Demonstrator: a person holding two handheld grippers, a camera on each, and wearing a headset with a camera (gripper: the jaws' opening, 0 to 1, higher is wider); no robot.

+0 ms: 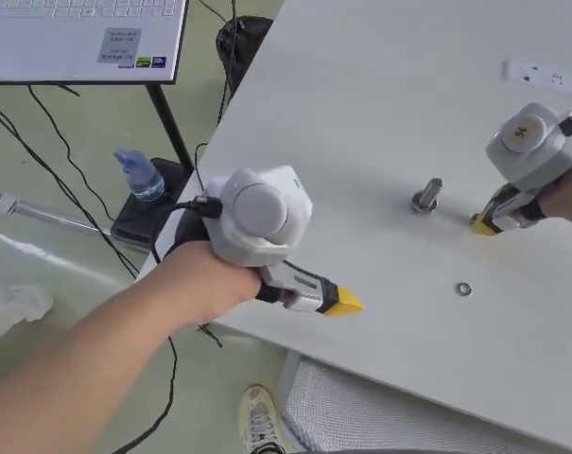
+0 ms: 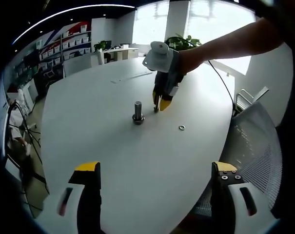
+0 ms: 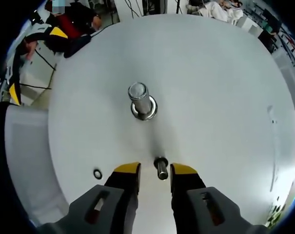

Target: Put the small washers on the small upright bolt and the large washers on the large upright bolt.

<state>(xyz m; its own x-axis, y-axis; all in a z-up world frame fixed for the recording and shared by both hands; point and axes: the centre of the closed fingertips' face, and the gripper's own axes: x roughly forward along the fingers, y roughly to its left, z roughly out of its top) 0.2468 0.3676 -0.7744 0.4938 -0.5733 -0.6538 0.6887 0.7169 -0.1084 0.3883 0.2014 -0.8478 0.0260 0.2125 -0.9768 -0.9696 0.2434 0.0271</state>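
"Looking at the white table (image 1: 361, 113), where do the bolts stand?"

"The large upright bolt (image 3: 142, 101) is out on the open tabletop. The small upright bolt (image 3: 161, 167) stands just beside it, between the yellow tips of the right gripper (image 3: 155, 170)."

"Is that gripper clamping it?"

"No. Its jaws stand a little apart, and the right gripper view shows a clear gap on one side of the bolt. On the other side I can't tell whether the tip touches it."

"And the left gripper (image 2: 154, 170)?"

"Jaws spread wide with nothing between them, over the table's near edge and well apart from both bolts."

"Any washers?"

"One small washer (image 1: 464, 288) lies flat on the table, near the bolts but touching neither. The wide ring at the large bolt's base may be a washer or the bolt's own head; it's too small to tell."
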